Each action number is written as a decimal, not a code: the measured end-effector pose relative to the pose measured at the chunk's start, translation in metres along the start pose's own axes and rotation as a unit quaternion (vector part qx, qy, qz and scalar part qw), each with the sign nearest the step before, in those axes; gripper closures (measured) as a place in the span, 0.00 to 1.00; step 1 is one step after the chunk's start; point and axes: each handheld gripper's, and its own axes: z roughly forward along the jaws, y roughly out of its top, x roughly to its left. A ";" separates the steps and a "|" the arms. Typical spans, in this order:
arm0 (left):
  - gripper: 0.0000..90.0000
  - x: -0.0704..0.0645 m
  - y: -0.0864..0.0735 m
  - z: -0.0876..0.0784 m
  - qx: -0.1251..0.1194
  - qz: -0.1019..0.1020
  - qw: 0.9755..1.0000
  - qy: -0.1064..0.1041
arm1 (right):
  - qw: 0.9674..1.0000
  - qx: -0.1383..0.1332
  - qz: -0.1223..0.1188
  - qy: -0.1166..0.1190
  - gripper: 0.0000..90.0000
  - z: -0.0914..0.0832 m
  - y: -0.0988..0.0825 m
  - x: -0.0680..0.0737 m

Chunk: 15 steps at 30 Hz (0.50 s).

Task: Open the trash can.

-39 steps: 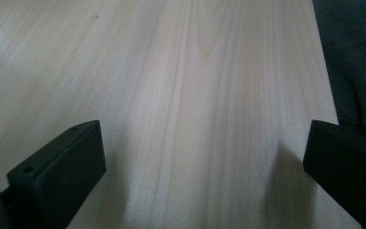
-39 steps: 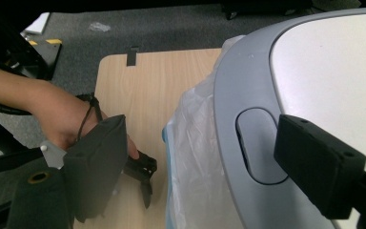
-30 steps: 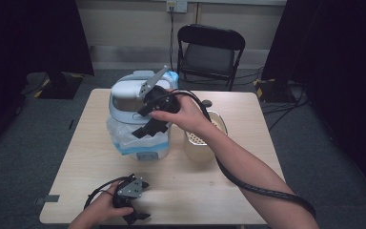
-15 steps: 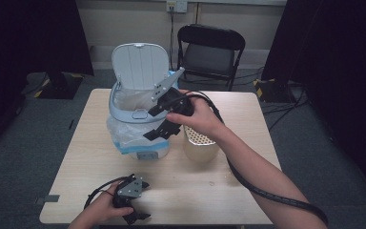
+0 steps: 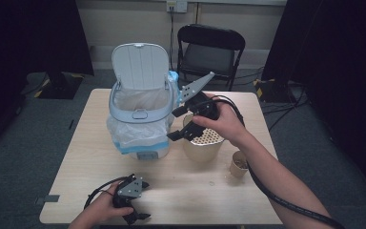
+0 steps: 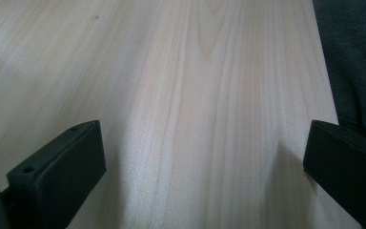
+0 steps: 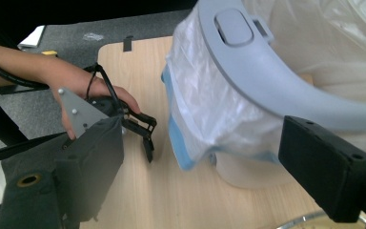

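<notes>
Wooden counter point(image 5: 86, 157) | we've got the bin point(image 5: 139, 125) lid up | right gripper point(image 5: 180, 124) fingers spread, empty, beside it | left gripper point(image 5: 132, 210) fingers wide apart, near counter edge

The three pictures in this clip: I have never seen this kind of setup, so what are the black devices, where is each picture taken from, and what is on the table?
No robot here: a person holds a two-jaw tool in each hand. The high view looks down from above the person's side of the wooden table.

The left gripper sits low near the table's front edge. The left gripper view rides on it, showing its black jaws wide apart over bare wood, holding nothing.

The right gripper is raised beside the pale blue bin, just above a tan perforated container. Its jaws are open and empty too. The right gripper view looks past them at the bin's rim and the white bag liner, with the other hand farther off.

The bin's lid stands open. A small paper cup stands at the right. Behind the table is a black folding chair.
</notes>
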 end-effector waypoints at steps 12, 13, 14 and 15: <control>0.00 0.000 0.000 0.000 -0.001 0.000 1.000 0.000 | 0.999 -0.013 0.026 -0.024 0.16 -0.011 -0.036 -0.004; 0.00 0.000 0.000 0.000 -0.002 0.000 1.000 -0.001 | 0.999 -0.014 0.028 -0.024 0.16 -0.012 -0.039 -0.005; 0.00 0.000 0.000 0.000 0.000 0.000 1.000 0.000 | 0.999 -0.015 0.031 -0.026 0.16 -0.013 -0.043 -0.006; 0.00 0.000 0.000 0.000 -0.002 0.000 1.000 0.000 | 0.999 -0.015 0.032 -0.028 0.16 -0.013 -0.046 -0.006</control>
